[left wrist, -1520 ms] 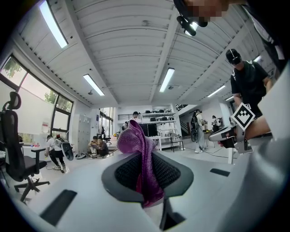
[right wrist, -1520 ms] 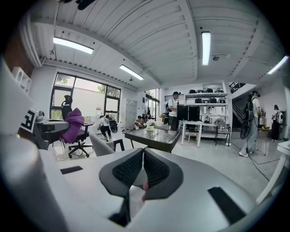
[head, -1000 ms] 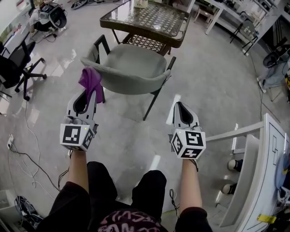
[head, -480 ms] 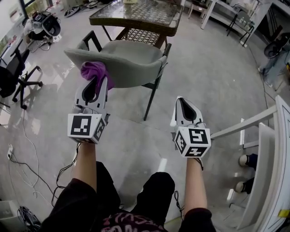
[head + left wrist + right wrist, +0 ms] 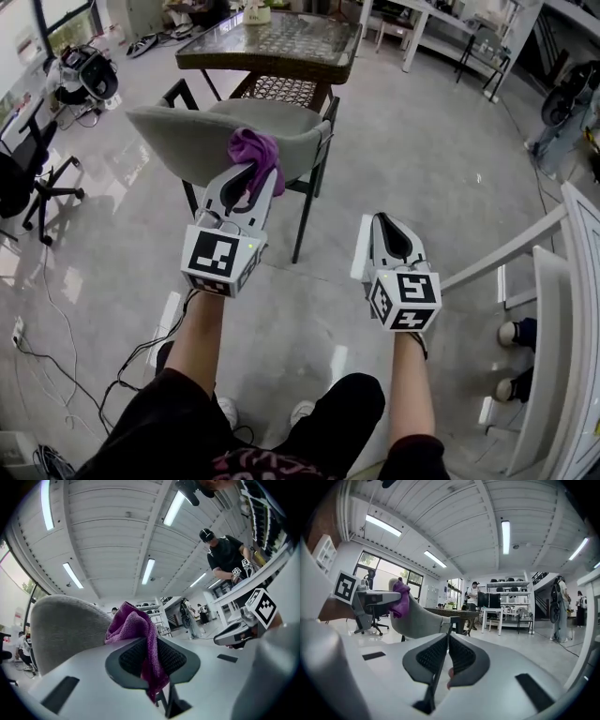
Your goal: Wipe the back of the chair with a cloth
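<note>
Left claw [image 5: 255, 173] is travelling rightward along the chair [image 5: 178, 141] back. A second ago it was at the backrest's left edge and now it is nearing the right end, so one wiping pass is probably almost across. Its jaws are clamping the purple cloth [image 5: 253, 148], which is bunching at the claw's 12 o'clock, seemingly against the top of the backrest. Right claw [image 5: 382, 220] is hanging at 3 o'clock, jaws closed on nothing, well apart from the chair.
</note>
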`<state>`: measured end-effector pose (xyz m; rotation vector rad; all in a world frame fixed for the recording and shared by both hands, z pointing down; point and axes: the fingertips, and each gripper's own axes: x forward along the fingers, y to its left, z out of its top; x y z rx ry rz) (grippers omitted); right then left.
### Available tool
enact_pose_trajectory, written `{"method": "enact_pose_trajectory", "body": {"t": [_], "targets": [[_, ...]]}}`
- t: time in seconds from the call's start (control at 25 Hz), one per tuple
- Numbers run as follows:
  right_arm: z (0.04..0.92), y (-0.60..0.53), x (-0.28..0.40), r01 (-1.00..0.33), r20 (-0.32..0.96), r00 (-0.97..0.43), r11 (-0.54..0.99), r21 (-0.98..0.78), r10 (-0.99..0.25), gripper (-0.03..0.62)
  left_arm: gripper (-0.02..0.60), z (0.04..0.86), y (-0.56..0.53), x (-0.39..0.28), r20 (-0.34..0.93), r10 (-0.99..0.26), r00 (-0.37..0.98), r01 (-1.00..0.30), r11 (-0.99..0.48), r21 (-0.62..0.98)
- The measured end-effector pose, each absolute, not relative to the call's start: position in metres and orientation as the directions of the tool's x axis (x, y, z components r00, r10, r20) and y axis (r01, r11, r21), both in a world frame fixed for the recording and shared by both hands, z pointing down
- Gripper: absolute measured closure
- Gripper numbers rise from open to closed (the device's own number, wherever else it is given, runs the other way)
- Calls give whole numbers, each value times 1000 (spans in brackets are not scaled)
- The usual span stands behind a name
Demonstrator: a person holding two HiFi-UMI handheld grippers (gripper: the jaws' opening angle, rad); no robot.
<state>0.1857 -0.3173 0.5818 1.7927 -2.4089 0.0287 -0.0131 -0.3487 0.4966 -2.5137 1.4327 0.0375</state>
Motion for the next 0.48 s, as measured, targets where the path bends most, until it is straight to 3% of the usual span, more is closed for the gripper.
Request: {"method": "enact_pose_trajectory", "body": {"t": [0.28, 0.48], "targets": [[607, -311, 198, -959, 118, -252, 264, 104, -961, 565, 503, 519, -352, 41, -121, -774, 621, -776, -586, -233], [619, -322, 184, -952, 116, -276, 288, 103, -954, 565, 502, 521, -326, 32, -162, -754, 636, -770, -606, -201]]}}
